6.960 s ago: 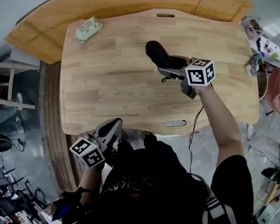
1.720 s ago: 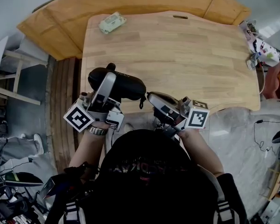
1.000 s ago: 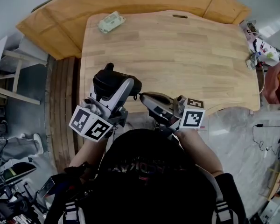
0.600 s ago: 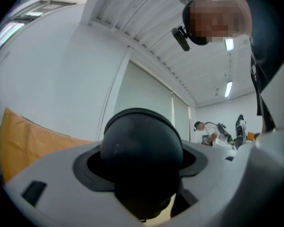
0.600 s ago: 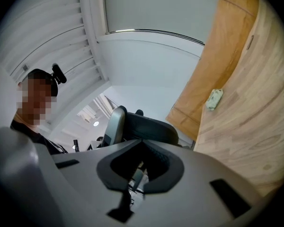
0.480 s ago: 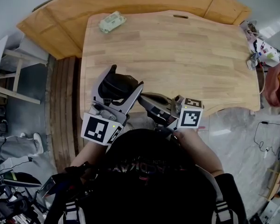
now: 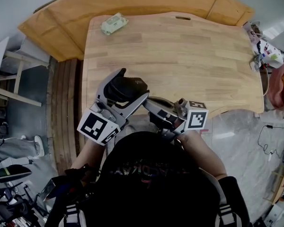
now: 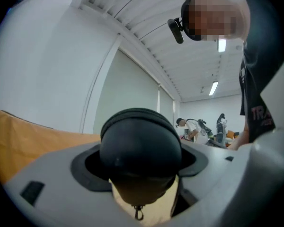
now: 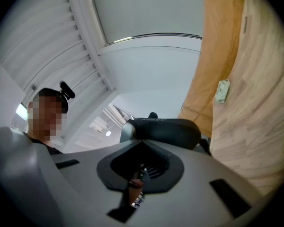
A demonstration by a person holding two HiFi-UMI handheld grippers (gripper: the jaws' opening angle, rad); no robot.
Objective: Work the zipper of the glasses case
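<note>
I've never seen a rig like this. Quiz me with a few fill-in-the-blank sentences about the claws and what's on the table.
1. The left claw is clamped on a ____ glasses case.
2. The right claw, just beside the case, has its jaws ____.
3. A small pale green object lies near the far left corner of the ____ table.

Missing words: black; shut; wooden
</note>
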